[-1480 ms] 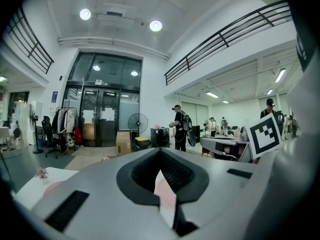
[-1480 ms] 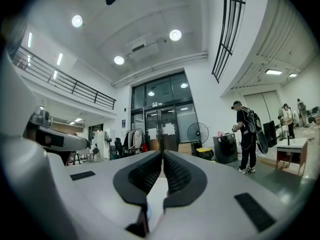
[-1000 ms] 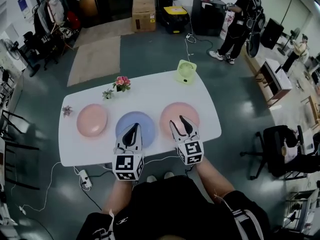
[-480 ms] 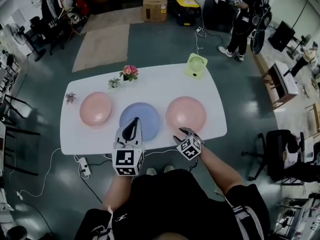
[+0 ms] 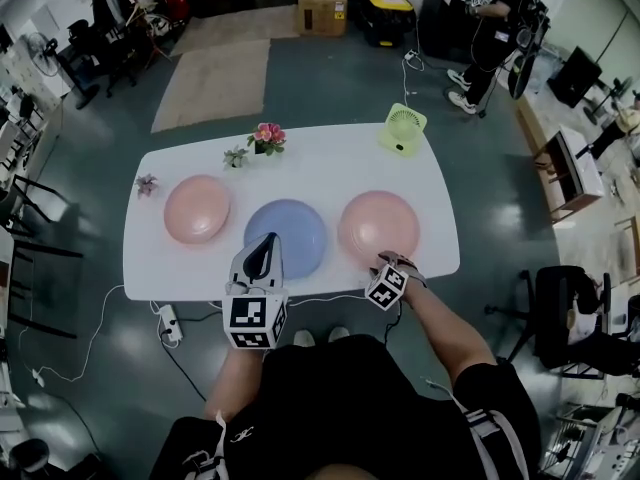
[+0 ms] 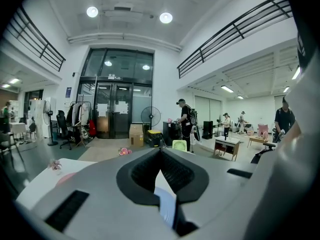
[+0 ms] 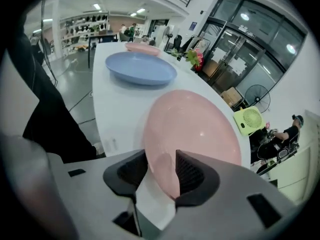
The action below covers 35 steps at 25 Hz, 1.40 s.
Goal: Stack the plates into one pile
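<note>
**Closing the right tongs on the rim of a pink plate**

Three round, shallow plastic plates lie in a row on a white oval table (image 5: 320,163), each apart from the next. All three are empty.

The right tongs (image 7: 162,159) point steeply down at the near edge of the pale pink plate (image 5: 378,226) straight ahead of them. Its rim sits in the gap, with one jaw on either side. The jaws are closing, but a sliver of space shows beside one pad, so the plate is not yet gripped.

The left tongs (image 5: 264,246) are closed on nothing. They hover level over the near edge of the pale blue plate (image 5: 286,236) just ahead of them. A second pink plate (image 5: 197,208) lies beyond it, off to the left of both tongs.

The right hand is clearly the nearer to its plate. Being round, the plate has no long axis, so the grip probably depends only on the rim being deep enough between the jaws. The blue plate, just left of the right tongs, looks the closest place to stack it.
</note>
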Each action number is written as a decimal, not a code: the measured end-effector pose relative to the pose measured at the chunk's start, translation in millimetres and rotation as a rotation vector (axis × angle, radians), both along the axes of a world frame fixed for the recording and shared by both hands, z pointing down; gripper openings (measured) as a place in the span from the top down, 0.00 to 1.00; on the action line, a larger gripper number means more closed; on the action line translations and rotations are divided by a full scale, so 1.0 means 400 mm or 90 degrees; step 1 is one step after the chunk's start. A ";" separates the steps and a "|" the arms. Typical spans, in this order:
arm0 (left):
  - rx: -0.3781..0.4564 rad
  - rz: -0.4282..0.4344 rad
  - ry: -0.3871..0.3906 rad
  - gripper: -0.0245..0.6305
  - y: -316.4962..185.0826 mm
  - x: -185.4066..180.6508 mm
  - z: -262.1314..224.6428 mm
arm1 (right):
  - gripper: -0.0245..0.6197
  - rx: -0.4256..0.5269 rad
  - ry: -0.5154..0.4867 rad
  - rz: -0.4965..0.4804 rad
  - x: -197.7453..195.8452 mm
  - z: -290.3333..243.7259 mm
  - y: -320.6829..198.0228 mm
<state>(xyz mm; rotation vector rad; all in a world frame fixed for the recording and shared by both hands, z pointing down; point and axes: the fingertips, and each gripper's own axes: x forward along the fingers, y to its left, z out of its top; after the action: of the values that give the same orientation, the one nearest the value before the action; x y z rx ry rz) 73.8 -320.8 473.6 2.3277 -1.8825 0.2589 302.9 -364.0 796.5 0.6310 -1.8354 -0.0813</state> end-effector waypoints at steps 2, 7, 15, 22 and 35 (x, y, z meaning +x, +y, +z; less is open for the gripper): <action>0.000 -0.001 0.000 0.94 -0.004 -0.002 0.000 | 0.68 -0.019 0.011 -0.011 -0.002 0.006 0.004; -0.001 0.004 0.000 0.94 -0.005 0.004 -0.001 | 0.86 0.019 0.021 -0.068 -0.030 -0.023 0.014; 0.010 -0.007 0.005 0.94 0.004 -0.008 -0.017 | 0.88 0.135 0.012 -0.084 -0.086 -0.146 -0.040; 0.019 -0.034 0.004 0.94 0.049 -0.045 -0.030 | 0.88 0.213 -0.033 -0.160 -0.230 -0.268 -0.024; 0.005 -0.185 0.019 0.94 0.224 -0.237 -0.005 | 0.88 0.222 -0.072 -0.384 -0.593 -0.292 0.153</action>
<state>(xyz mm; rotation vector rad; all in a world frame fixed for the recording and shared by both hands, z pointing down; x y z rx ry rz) -21.2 -231.1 471.8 2.0124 -2.1748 0.1829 65.5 -302.9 679.7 0.2973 -2.0872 -0.7921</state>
